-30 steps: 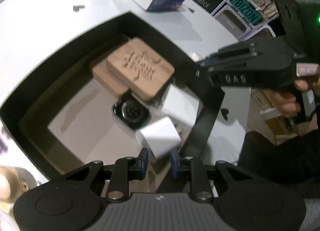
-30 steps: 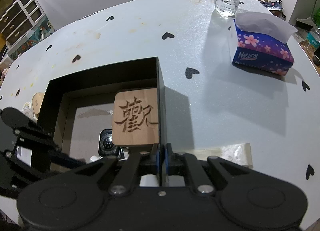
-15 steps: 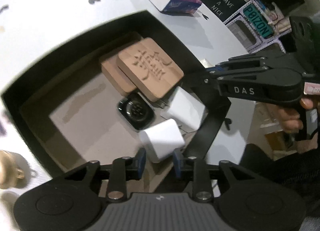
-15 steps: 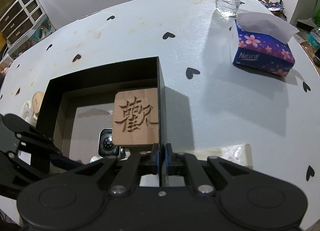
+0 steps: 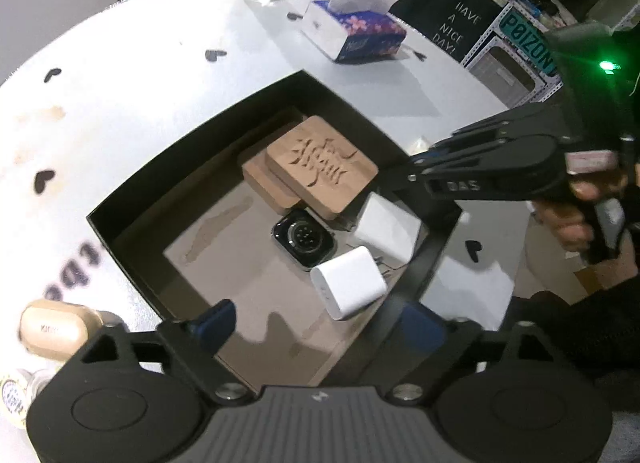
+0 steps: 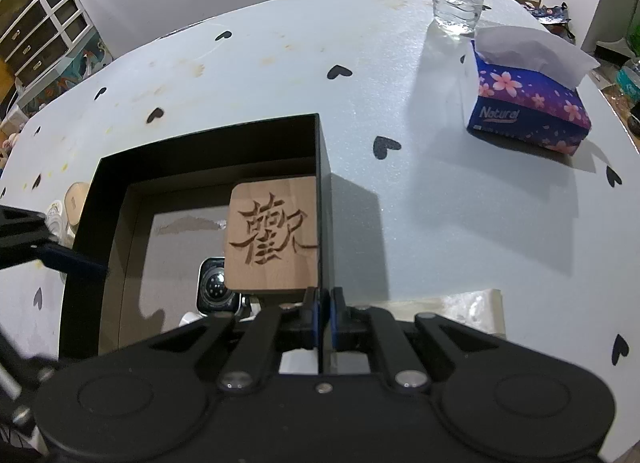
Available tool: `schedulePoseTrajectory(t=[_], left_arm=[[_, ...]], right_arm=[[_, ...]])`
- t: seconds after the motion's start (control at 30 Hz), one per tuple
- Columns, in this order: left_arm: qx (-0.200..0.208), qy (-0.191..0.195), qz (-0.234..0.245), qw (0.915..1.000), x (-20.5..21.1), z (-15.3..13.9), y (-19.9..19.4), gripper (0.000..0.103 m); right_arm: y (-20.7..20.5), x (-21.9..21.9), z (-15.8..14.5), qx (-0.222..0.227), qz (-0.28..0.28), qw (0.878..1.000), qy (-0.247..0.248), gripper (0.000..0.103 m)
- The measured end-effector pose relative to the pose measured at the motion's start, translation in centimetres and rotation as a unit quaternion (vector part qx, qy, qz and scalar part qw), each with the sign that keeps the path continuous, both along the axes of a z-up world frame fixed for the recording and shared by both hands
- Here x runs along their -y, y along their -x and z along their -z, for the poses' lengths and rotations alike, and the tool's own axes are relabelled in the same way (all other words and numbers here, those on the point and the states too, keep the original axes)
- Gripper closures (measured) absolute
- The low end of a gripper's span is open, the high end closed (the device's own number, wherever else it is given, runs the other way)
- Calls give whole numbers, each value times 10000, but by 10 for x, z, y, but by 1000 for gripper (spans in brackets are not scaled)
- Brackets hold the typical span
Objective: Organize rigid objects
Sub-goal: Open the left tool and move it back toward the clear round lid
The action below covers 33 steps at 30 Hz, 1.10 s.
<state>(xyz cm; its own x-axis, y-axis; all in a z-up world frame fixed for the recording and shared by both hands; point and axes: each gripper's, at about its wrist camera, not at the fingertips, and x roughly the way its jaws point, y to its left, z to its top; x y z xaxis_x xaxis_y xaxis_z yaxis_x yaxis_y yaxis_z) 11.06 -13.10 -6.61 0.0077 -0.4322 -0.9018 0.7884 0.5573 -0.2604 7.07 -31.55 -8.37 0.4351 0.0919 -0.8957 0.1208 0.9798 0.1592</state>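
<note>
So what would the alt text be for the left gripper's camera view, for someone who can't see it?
Seen from the open left gripper, a black box on a white table holds two wooden blocks, a smartwatch and two white chargers. The right gripper pinches the box's wall; a tissue box sits beyond.

My right gripper (image 6: 325,313) pinches the black box (image 6: 325,199) wall. Inside sit a wooden block (image 6: 272,235) and maybe a watch (image 6: 214,289).

White table (image 6: 280,75) with black hearts; black box (image 5: 132,199); tan carved block (image 5: 322,171); white charger (image 5: 348,283); blue floral tissue box (image 6: 528,111).
</note>
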Motion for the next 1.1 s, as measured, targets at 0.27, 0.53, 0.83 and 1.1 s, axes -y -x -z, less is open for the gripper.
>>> schedulePoseTrajectory(t=[0.27,0.53,0.83,1.1], left_arm=[[443,76,-264,9986,-14,-20,24,1],[805,148,-766,9937,-38,-34,36,0],[1302,301,-1905,9726,-77,-32,38,0],[1774,428,-3148,9314,-120,-23,39,0]], right_arm=[[1,0,-1,10,-56,10000,27,97],[1,-1,-1,1,-118,9999,66,97],[0,-2,-1,-1,-116,9999,65,97],[0,-1,-1,1,-91,9999,49,97]])
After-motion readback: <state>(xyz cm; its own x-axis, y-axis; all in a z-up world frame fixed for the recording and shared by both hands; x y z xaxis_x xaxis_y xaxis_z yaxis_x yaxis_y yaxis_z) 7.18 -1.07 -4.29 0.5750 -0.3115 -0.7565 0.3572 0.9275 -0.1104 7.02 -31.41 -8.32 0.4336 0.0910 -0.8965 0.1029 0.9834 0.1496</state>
